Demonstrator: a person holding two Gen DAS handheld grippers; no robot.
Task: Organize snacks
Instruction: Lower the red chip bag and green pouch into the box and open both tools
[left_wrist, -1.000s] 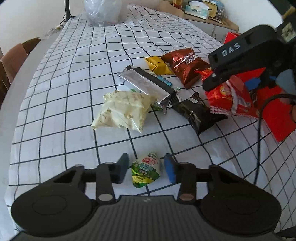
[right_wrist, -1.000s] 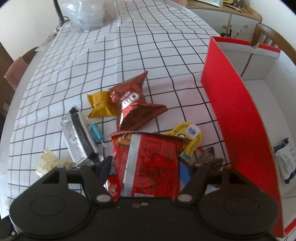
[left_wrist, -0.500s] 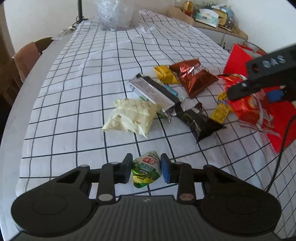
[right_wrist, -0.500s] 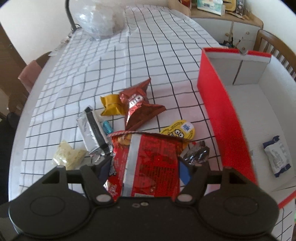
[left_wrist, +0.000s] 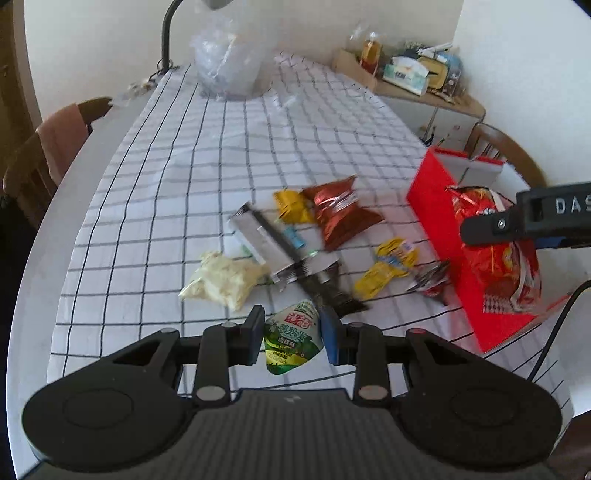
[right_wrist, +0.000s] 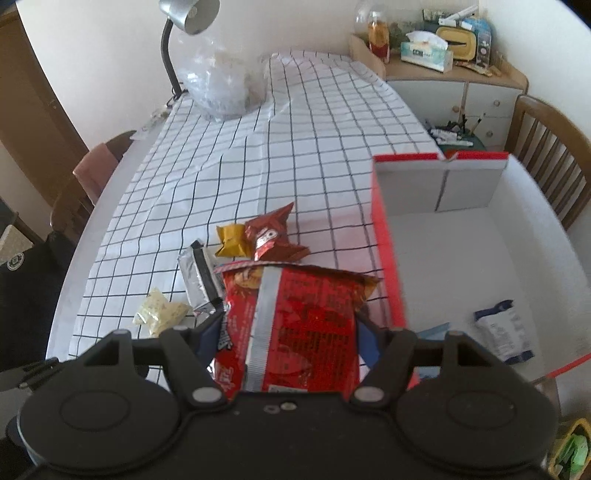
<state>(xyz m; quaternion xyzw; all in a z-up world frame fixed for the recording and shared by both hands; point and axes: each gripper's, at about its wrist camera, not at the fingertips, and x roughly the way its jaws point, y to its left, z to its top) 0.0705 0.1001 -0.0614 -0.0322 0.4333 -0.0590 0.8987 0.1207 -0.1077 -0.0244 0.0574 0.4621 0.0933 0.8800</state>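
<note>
Above the checked cloth of the worktop (left_wrist: 184, 177), the left hand-held gripper (left_wrist: 291, 334) pinches a small green snack pouch (left_wrist: 291, 339) between its pads, the pouch clear of the cloth. The right hand-held gripper (right_wrist: 291, 332) clamps a large red chip bag (right_wrist: 295, 325) across its width, and in the left view that bag (left_wrist: 495, 251) hangs in front of the red box (left_wrist: 436, 206) at the worktop's right side. Inside the box (right_wrist: 384, 236) a white-and-blue packet (right_wrist: 504, 334) lies on the pale floor. On the cloth lie a pale yellow bag (left_wrist: 225, 280), a silver-and-black packet (left_wrist: 266, 243), a dark red foil bag (left_wrist: 340, 214) touching a small yellow packet (left_wrist: 291, 206), a yellow wrapper (left_wrist: 388, 266) and a small crinkled foil piece (left_wrist: 430, 280) just beside the box. A clear plastic bag (left_wrist: 229, 62) sits at the far end near a lamp (right_wrist: 184, 33).
</note>
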